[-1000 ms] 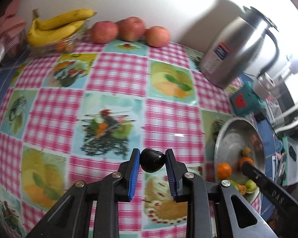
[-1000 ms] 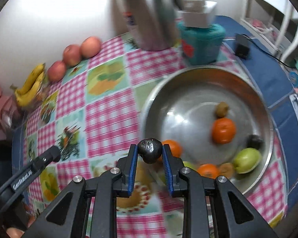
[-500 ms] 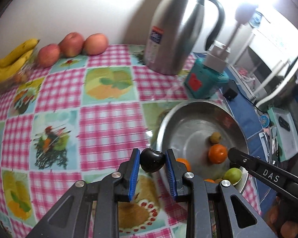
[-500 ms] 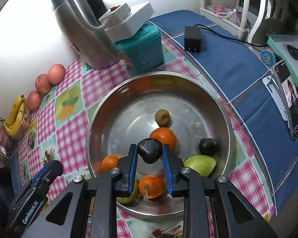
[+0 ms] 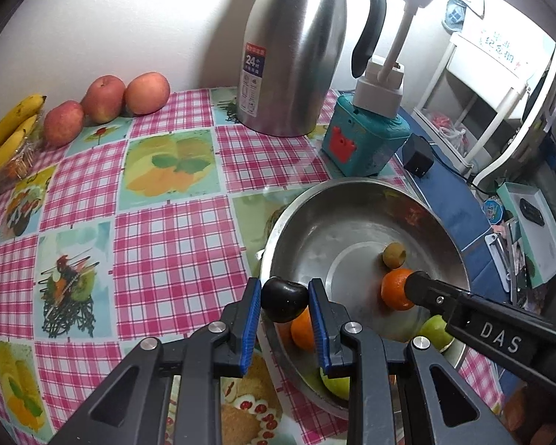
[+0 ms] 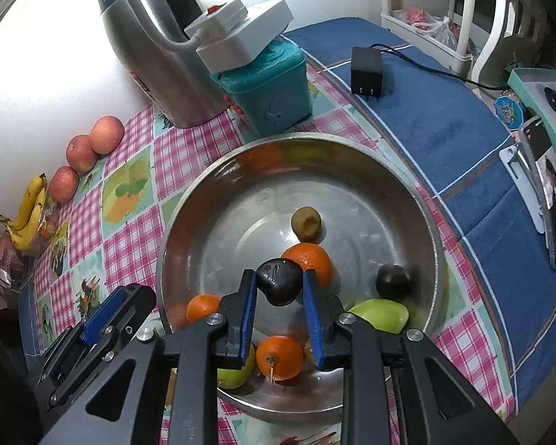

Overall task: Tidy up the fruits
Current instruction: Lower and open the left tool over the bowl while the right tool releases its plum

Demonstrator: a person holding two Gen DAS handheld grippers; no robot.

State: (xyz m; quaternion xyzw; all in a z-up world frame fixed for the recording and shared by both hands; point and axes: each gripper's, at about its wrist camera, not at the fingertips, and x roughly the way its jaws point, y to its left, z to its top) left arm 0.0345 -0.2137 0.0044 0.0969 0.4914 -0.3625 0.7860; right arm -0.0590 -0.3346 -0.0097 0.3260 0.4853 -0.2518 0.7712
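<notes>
My left gripper is shut on a dark plum, held just over the near left rim of a steel bowl. My right gripper is shut on another dark plum, held above the inside of the bowl. In the bowl lie oranges, a kiwi, a third dark plum and green fruit. The right gripper's finger shows in the left wrist view, and the left gripper shows low left in the right wrist view.
Three apples and bananas lie at the far left by the wall. A steel thermos jug and a teal box stand behind the bowl. A black charger and a phone lie on the blue cloth at right.
Both grippers moved right toward the bowl with their plums. The right gripper went from the bowl's left rim to over its inside; the left reached the rim.
</notes>
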